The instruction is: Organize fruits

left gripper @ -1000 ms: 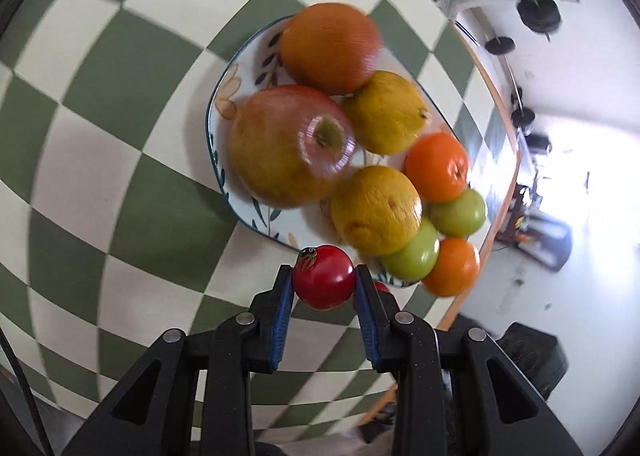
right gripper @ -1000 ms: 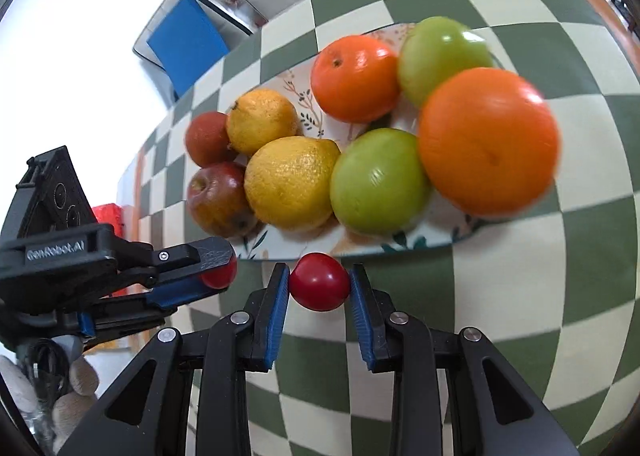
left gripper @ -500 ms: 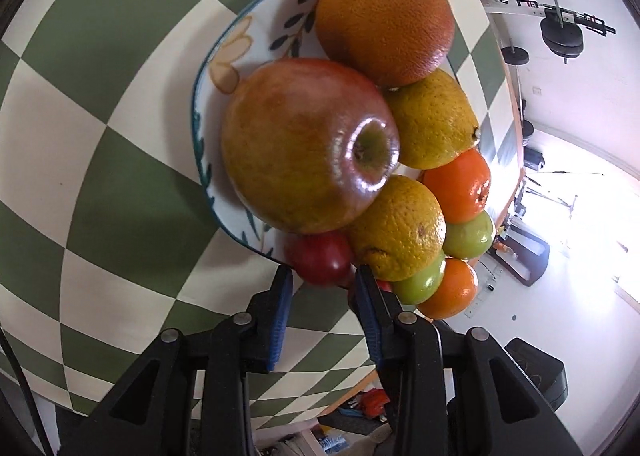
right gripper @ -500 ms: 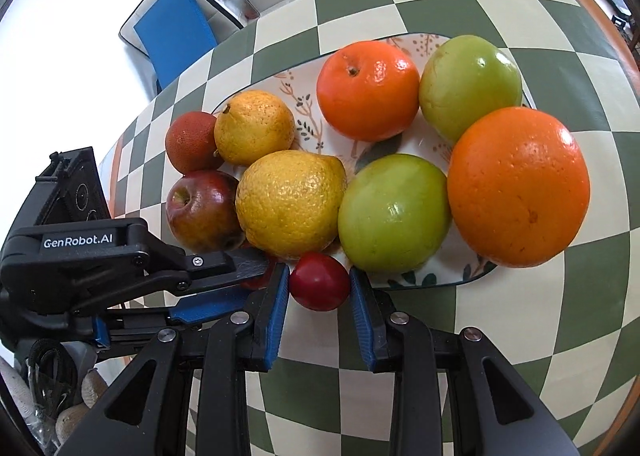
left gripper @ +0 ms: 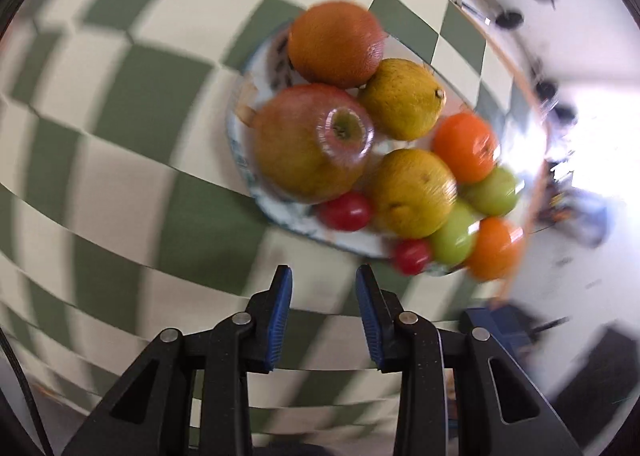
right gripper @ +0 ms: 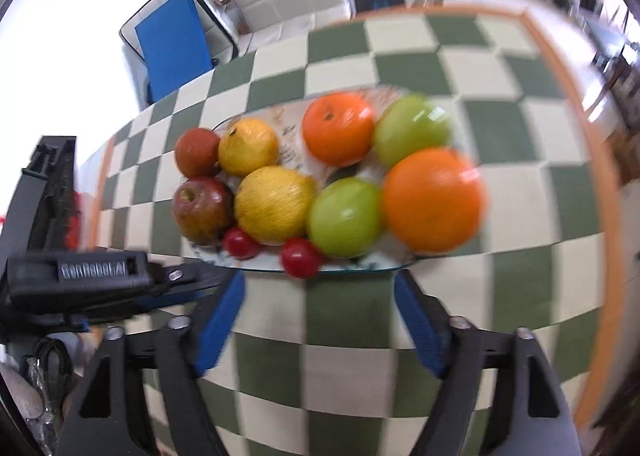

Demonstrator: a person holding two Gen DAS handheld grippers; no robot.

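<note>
Two empty grippers above a full fruit plate

Both grippers hang over the checked bench with nothing between their blue pads. The left gripper (left gripper: 323,286) has its jaws parted and points down at the near rim of the plate (left gripper: 288,219), clear of the fruit. The right gripper (right gripper: 318,298) is spread wider, its fingers splayed to either side, and it too stands short of the plate rim (right gripper: 360,267). From the right wrist view the left gripper's black body reaches in low from the left, level with the bench edge.

Just beyond the left jaws lies one small red tomato (left gripper: 346,211) on the plate, tucked against the red apple (left gripper: 312,143) and a yellow lemon (left gripper: 412,191). A second small tomato (right gripper: 301,257) sits at the rim beside a green fruit (right gripper: 345,217). Farther out the plate carries another lemon (left gripper: 402,97), two bright oranges, a darker orange (left gripper: 335,43) and a second green fruit. Both views are blurred.
</note>
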